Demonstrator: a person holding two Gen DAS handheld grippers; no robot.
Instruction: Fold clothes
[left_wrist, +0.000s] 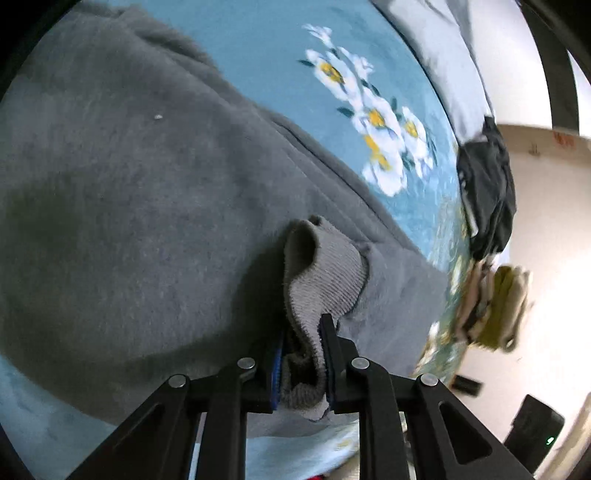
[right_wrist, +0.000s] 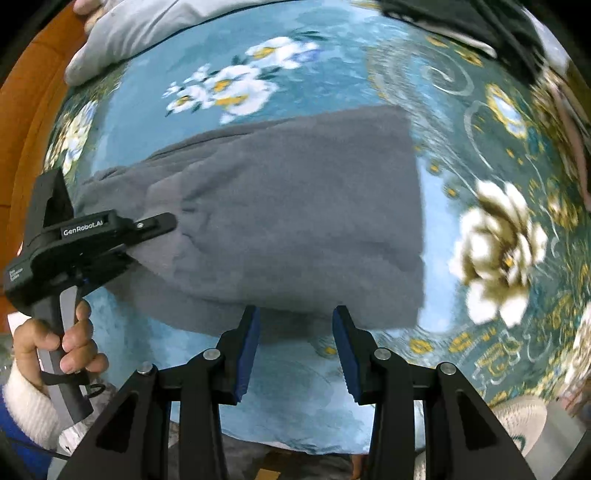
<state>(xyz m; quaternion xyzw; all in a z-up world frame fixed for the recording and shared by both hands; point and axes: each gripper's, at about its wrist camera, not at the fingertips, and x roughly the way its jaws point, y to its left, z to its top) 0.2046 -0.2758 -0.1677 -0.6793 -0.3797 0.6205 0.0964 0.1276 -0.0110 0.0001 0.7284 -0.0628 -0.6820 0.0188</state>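
Grey fleece fills my left wrist view: one sweatshirt (left_wrist: 140, 192) spread on the blue floral bedspread (left_wrist: 266, 48), and my left gripper (left_wrist: 303, 354) is clenched on its ribbed cuff (left_wrist: 325, 273), the sleeve end bunched between the pads. Beyond it, at the bed's far edge, I count one dark garment (left_wrist: 487, 184) and one small stack of folded clothes (left_wrist: 491, 310). In my right wrist view the same sweatshirt (right_wrist: 295, 206) lies as a rough rectangle just ahead of my right gripper (right_wrist: 295, 347), which is released, jaws apart with nothing between them, hovering at the near hem. The hand (right_wrist: 55, 343) with the left gripper (right_wrist: 147, 229) shows at the garment's left side. I judge this the sleeve-folding step; next I should carry the cuff across the body, lay it flat and let go.
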